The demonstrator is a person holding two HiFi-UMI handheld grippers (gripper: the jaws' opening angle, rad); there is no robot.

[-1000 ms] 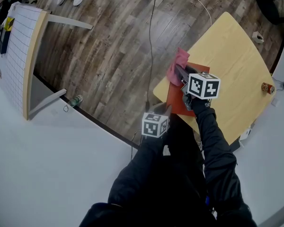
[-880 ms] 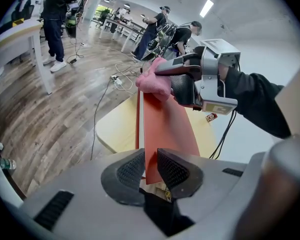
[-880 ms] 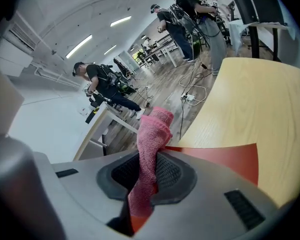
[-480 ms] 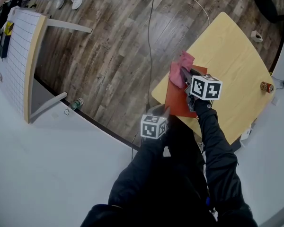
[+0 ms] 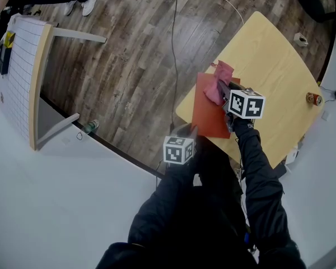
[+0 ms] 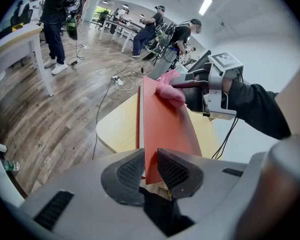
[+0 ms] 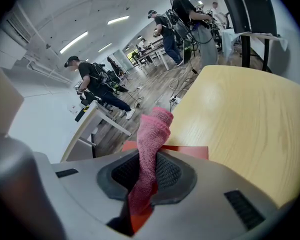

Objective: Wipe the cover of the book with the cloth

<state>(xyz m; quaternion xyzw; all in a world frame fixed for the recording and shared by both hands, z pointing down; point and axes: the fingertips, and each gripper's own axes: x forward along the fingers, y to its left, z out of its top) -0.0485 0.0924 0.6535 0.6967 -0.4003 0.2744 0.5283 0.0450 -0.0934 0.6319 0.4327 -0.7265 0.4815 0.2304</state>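
Note:
A thin red book (image 5: 207, 110) lies on the yellow table (image 5: 274, 77) near its left corner. My left gripper (image 5: 189, 132) is shut on the book's near edge; in the left gripper view the red cover (image 6: 165, 121) runs out from between the jaws. My right gripper (image 5: 224, 91) is shut on a pink cloth (image 5: 217, 83) and presses it on the far part of the cover. Seen from the right gripper view, the cloth (image 7: 151, 149) stands up between the jaws over the book's edge (image 7: 187, 151).
A small can (image 5: 313, 98) stands at the table's right edge and a white object (image 5: 298, 38) at its far edge. A cable (image 5: 173, 43) runs over the wooden floor. A white board (image 5: 22, 66) leans at the left. People (image 7: 97, 86) stand at desks in the background.
My right gripper has slid the pink cloth to the right across the cover, off the book's left edge. The left gripper keeps its hold on the near edge.

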